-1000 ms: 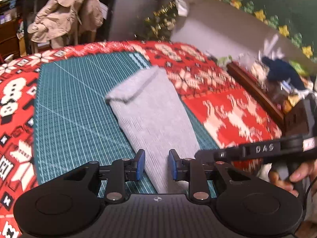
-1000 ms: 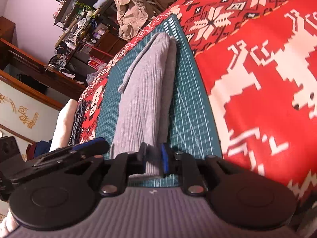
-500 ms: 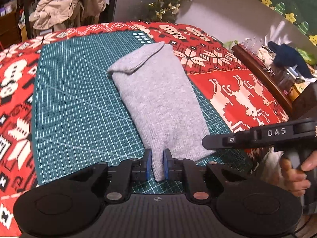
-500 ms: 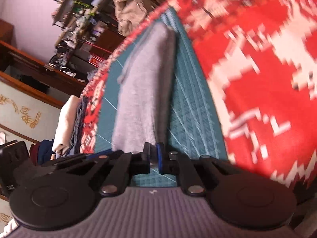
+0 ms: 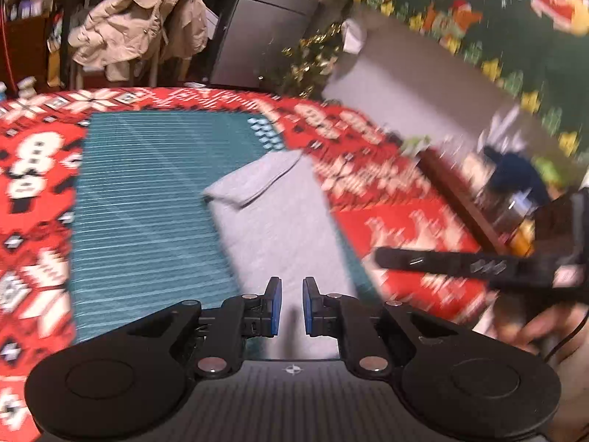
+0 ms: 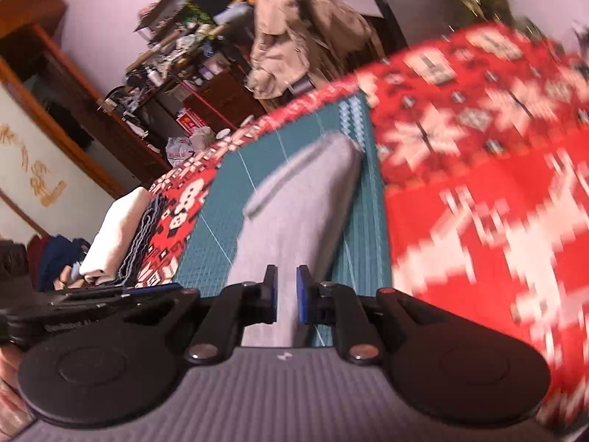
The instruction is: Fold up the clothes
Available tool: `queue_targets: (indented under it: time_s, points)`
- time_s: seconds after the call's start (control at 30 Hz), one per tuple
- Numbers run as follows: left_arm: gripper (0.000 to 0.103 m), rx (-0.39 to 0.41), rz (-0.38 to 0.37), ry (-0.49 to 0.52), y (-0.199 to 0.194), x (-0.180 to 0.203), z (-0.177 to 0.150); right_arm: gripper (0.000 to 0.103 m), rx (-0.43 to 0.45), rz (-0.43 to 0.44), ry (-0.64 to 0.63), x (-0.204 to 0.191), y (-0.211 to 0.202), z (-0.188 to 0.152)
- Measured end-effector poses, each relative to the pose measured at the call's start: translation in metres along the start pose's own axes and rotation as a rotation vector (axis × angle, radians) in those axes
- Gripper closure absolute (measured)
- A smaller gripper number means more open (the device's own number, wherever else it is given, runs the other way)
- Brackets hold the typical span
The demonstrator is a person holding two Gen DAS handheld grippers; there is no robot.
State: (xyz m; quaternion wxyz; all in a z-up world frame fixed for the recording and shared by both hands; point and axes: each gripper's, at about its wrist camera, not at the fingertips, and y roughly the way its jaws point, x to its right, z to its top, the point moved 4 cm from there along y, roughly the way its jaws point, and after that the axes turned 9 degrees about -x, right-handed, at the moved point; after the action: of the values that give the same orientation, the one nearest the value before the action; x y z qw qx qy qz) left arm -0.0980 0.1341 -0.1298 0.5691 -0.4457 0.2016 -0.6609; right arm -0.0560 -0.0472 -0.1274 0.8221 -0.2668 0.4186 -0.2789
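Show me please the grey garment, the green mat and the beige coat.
Grey garment [image 5: 279, 228], left wrist view, its flat middle.
Green mat [image 5: 147, 199], left wrist view, bare gridded surface.
Beige coat [image 6: 294, 37], right wrist view, its upper body.

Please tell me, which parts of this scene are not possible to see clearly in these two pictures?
- Near end of the grey garment: left wrist view, hidden behind the left claw.
- Same end: right wrist view, behind the right claw.
- Clutter on the side shelf: left wrist view, motion-blurred.
- Folded pile: right wrist view, partly cut off.
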Motion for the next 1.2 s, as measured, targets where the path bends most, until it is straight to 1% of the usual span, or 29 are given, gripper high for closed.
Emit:
queue_targets:
  time_s: [0.1, 0.17, 0.23, 0.27, 0.33, 0.4, 0.57, 0.63, 0.7, 0.77, 0.8, 0.83, 0.87, 0.9, 1.0, 1.2]
  points:
    - [0.098, -0.015, 0.008, 0.000, 0.021, 0.000, 0.003, 0.091, 0.010, 0.010, -0.027, -0.006, 0.012, 0.016]
    - [0.100, -0.025, 0.013, 0.000, 0.034, 0.001, 0.004, 0.094, -0.006, 0.005, -0.024, -0.011, 0.032, 0.021]
    - [0.100, -0.035, 0.018, 0.000, 0.048, 0.001, 0.006, 0.094, -0.031, -0.015, -0.017, -0.008, 0.050, 0.019]
    - [0.100, -0.031, 0.010, -0.001, 0.049, -0.001, 0.005, 0.096, -0.036, -0.023, -0.019, -0.005, 0.056, 0.016]
    - [0.100, -0.028, 0.013, 0.002, 0.047, -0.003, 0.003, 0.097, -0.019, -0.020, -0.033, -0.002, 0.061, 0.010]
    - [0.100, -0.025, 0.018, 0.006, 0.045, -0.005, 0.001, 0.097, -0.025, -0.019, -0.033, 0.003, 0.059, 0.006]
    - [0.100, -0.019, 0.020, -0.020, 0.035, -0.007, -0.002, 0.098, -0.059, -0.030, -0.027, 0.010, 0.049, -0.005]
    - [0.101, -0.013, 0.023, -0.020, 0.029, -0.007, -0.003, 0.096, -0.060, -0.053, -0.047, 0.006, 0.041, -0.009]
    - [0.101, 0.002, -0.008, -0.005, 0.022, -0.002, -0.005, 0.095, -0.047, -0.054, -0.069, 0.000, 0.033, -0.011]
    - [0.101, 0.017, -0.057, 0.014, 0.018, 0.004, -0.006, 0.095, -0.050, -0.024, -0.075, -0.008, 0.031, -0.015]
    - [0.100, 0.011, -0.064, 0.026, 0.020, 0.007, -0.007, 0.095, -0.055, -0.008, -0.079, -0.011, 0.031, -0.016]
    - [0.099, -0.005, -0.047, 0.045, 0.024, 0.010, -0.008, 0.095, -0.061, -0.010, -0.086, -0.014, 0.034, -0.018]
    - [0.100, -0.019, -0.006, 0.061, 0.029, 0.010, -0.010, 0.095, -0.068, -0.020, -0.094, -0.015, 0.037, -0.020]
    - [0.100, -0.033, 0.014, 0.071, 0.034, 0.008, -0.013, 0.095, -0.077, -0.032, -0.099, -0.016, 0.040, -0.022]
    - [0.100, -0.044, -0.025, 0.036, 0.036, 0.000, -0.019, 0.098, -0.074, -0.051, -0.122, -0.013, 0.043, -0.030]
    - [0.100, -0.062, -0.023, 0.030, 0.029, -0.003, -0.031, 0.098, -0.092, -0.060, -0.108, -0.007, 0.033, -0.041]
